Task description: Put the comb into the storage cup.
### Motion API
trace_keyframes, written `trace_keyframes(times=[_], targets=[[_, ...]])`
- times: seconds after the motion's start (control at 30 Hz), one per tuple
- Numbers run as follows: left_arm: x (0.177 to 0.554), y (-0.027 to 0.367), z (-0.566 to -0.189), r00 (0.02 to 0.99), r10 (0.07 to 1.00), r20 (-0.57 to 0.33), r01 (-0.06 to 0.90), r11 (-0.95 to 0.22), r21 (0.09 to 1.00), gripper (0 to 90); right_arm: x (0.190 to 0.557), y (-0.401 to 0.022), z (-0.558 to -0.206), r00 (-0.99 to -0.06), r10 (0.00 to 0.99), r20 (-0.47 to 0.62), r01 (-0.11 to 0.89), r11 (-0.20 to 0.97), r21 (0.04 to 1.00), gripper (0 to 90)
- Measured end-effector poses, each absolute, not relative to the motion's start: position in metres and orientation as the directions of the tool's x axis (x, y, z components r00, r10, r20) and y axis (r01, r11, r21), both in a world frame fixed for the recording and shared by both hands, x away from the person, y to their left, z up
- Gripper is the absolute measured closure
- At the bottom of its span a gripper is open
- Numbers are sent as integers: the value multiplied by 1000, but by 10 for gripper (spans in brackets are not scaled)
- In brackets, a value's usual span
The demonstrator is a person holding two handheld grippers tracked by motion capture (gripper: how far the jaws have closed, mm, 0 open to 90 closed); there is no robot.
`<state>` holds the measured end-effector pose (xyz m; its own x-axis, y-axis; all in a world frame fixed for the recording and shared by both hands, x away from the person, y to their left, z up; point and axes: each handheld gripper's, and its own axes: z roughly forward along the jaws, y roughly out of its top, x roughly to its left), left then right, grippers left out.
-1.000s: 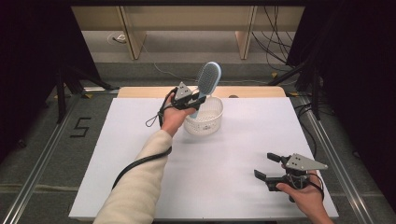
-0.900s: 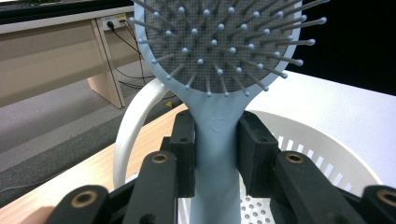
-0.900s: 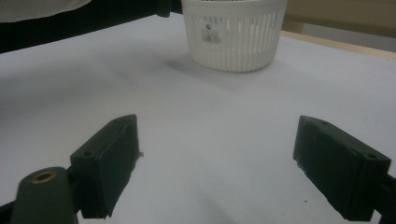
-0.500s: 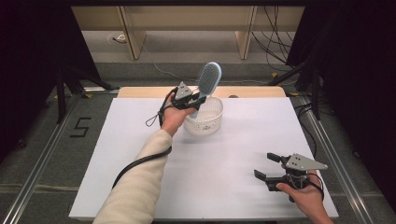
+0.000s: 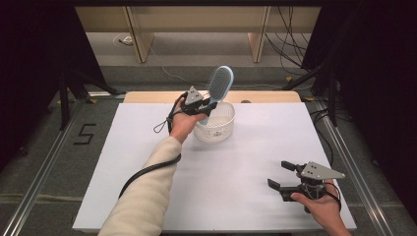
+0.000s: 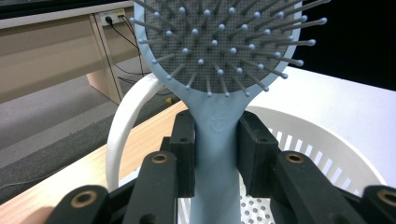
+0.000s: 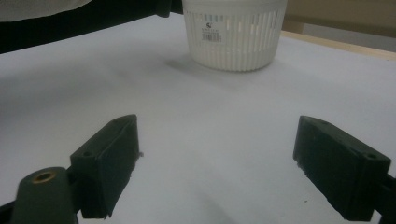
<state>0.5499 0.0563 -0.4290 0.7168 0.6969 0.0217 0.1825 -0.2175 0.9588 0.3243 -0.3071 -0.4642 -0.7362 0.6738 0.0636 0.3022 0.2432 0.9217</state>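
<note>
Pale-blue plastic hairbrush [image 5: 217,88]: held upright above the white slotted plastic basket [image 5: 216,126], bristled head uppermost, handle pointing down into the basket's mouth.
Left claw [image 6: 216,154]: closed on the hairbrush handle, a pad pressing on each side just under the head; it hangs over the basket's near-left rim [image 5: 199,105].
Long axis: close to vertical, leaning a little to the right in the high view; the drop, I'd judge, is straight down.
White bench [image 5: 236,162]: carries the basket towards its far edge.
Right claw [image 7: 215,163]: jaws wide apart, nothing between them, low over the bench's near right part [image 5: 286,178], well apart from the basket.
Nearer hand: the left, by far.
</note>
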Motion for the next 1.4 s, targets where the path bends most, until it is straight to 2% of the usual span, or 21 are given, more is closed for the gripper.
trace_keyframes(times=[0.8,0.9,1.0,1.07,1.17,1.4], targets=[[547,57,-433,719,695,17,211,-242,947,684,324,-307,-464,-736,674,64,302,242,922,154],[545,56,-434,726,687,36,222,-284,933,605,324,-307,-464,-737,674,62,300,244,922,154],[543,55,-434,718,695,32,230,-281,932,488,324,-307,-464,-737,673,61,301,246,922,154],[542,55,-429,711,703,-6,247,-242,938,428,324,-307,-464,-736,674,64,303,243,921,154],[540,56,-424,708,706,20,239,-267,934,329,324,-307,-464,-736,674,63,302,244,922,154],[535,62,-415,695,719,-5,257,-241,936,248,324,-306,-464,-737,673,63,302,246,921,154]])
